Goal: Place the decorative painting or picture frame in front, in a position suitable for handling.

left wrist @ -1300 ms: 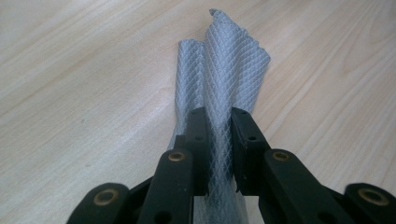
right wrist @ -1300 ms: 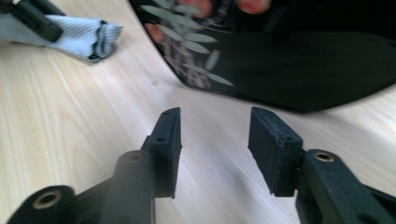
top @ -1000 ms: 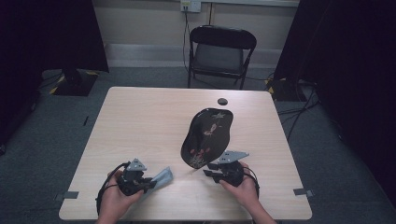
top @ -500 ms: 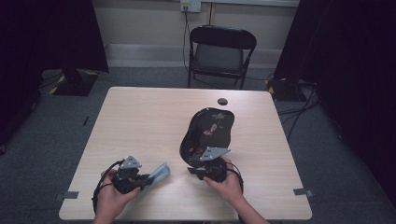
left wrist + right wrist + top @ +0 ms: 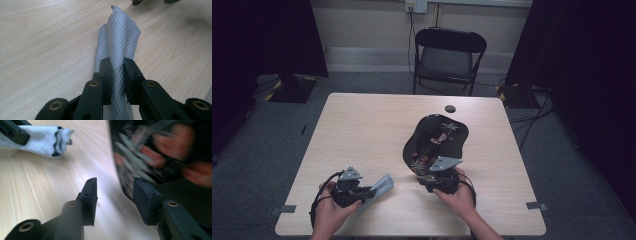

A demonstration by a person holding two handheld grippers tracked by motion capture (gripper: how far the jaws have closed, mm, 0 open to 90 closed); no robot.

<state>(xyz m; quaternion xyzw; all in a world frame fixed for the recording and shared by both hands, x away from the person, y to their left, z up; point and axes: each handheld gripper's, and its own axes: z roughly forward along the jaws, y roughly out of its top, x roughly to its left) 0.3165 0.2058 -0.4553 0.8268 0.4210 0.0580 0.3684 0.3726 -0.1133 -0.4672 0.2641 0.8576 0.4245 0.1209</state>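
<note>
A black lacquer tray point(image 5: 437, 136) painted with flowers lies right of the table's middle. My right gripper point(image 5: 424, 175) is at its near rim. In the right gripper view the tray point(image 5: 155, 150) is blurred, and its edge runs between the jaws of my right gripper point(image 5: 115, 187), close to the right pad. The jaws have just been opening, and a gap shows at the left pad. My left gripper point(image 5: 368, 191) rests near the front left and is shut on a grey-white waffle cloth point(image 5: 381, 184). The cloth point(image 5: 120, 35) stands up from my left gripper point(image 5: 117, 61) and droops onto the wood.
The pale wooden table point(image 5: 362, 130) is bare at the left and back. A small black round thing point(image 5: 450, 108) lies near the far edge. Beyond the table stands a black folding chair point(image 5: 449, 55). In the right gripper view the cloth point(image 5: 42, 136) hangs at the upper left.
My right hand has slid left along the tray's near rim. The left hand and its cloth have stayed where they were.
</note>
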